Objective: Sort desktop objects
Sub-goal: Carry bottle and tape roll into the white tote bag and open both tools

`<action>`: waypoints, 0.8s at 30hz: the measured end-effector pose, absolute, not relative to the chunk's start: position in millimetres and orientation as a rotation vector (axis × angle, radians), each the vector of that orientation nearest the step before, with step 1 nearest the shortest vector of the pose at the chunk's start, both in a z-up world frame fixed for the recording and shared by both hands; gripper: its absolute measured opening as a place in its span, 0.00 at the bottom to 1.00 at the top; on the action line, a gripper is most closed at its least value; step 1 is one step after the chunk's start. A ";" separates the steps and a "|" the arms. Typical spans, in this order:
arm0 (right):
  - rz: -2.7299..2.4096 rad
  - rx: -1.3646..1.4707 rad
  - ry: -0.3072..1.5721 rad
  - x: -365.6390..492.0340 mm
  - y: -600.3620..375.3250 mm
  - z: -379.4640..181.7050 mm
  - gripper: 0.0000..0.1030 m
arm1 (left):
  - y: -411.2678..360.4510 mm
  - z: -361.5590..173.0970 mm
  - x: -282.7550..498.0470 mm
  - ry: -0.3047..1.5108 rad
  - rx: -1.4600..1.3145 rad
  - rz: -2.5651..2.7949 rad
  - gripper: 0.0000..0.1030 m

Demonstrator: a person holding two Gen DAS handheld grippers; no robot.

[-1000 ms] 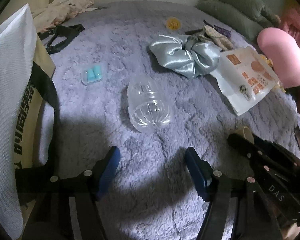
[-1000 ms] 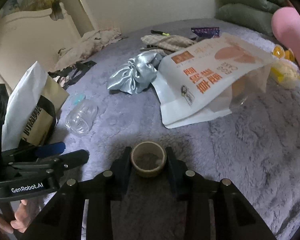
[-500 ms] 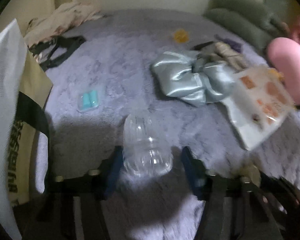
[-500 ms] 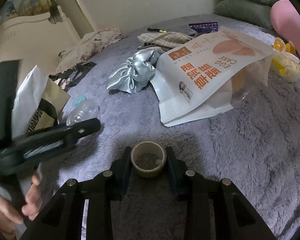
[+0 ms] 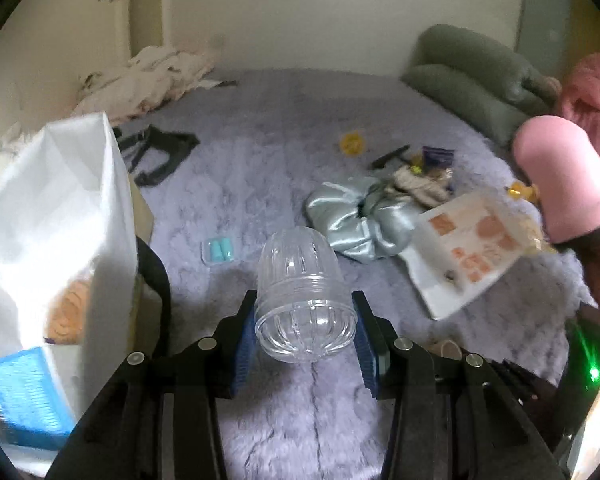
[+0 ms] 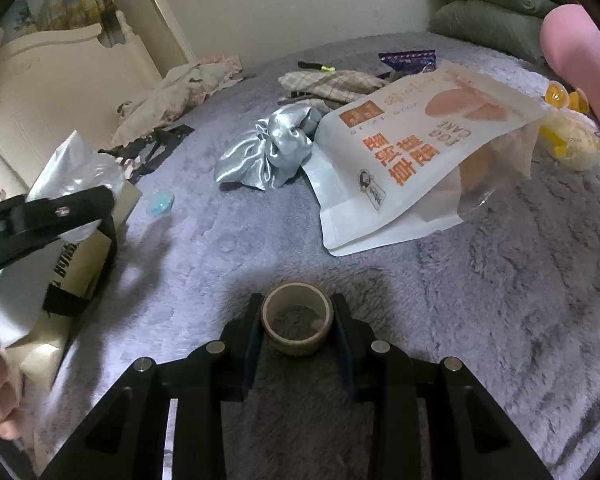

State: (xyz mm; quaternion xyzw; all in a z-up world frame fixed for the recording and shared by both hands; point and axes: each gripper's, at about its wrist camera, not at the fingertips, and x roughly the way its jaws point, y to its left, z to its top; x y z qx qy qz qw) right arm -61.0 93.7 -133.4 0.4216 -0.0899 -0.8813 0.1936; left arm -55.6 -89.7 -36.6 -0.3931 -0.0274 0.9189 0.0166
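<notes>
Left tongs (image 5: 305, 334) clamped on clear bottle (image 5: 300, 292), up over fuzzy lilac bed (image 5: 260, 184); right tongs (image 6: 297, 328) gripping tape roll (image 6: 297, 322) on it; cream wall behind.

"EGG CAKE" upside down on white snack pouch (image 6: 412, 160)

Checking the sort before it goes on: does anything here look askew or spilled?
Nothing spilled. The egg cake bag lies tipped on its side on the purple blanket, partly overlapping the silver scrunchie.
</notes>
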 end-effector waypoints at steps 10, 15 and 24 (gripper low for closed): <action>-2.435 0.943 -0.261 -48.6 68.4 -14.0 0.30 | -105.4 21.8 -34.3 -0.066 -1.021 2.924 0.43; -2.346 0.909 -0.239 -51.8 34.2 18.7 0.30 | -135.9 39.2 -26.4 -0.095 -0.989 3.009 0.43; -2.140 0.900 -0.159 -56.2 -61.1 43.3 0.30 | -221.3 52.2 -14.1 -0.219 -1.076 3.149 0.43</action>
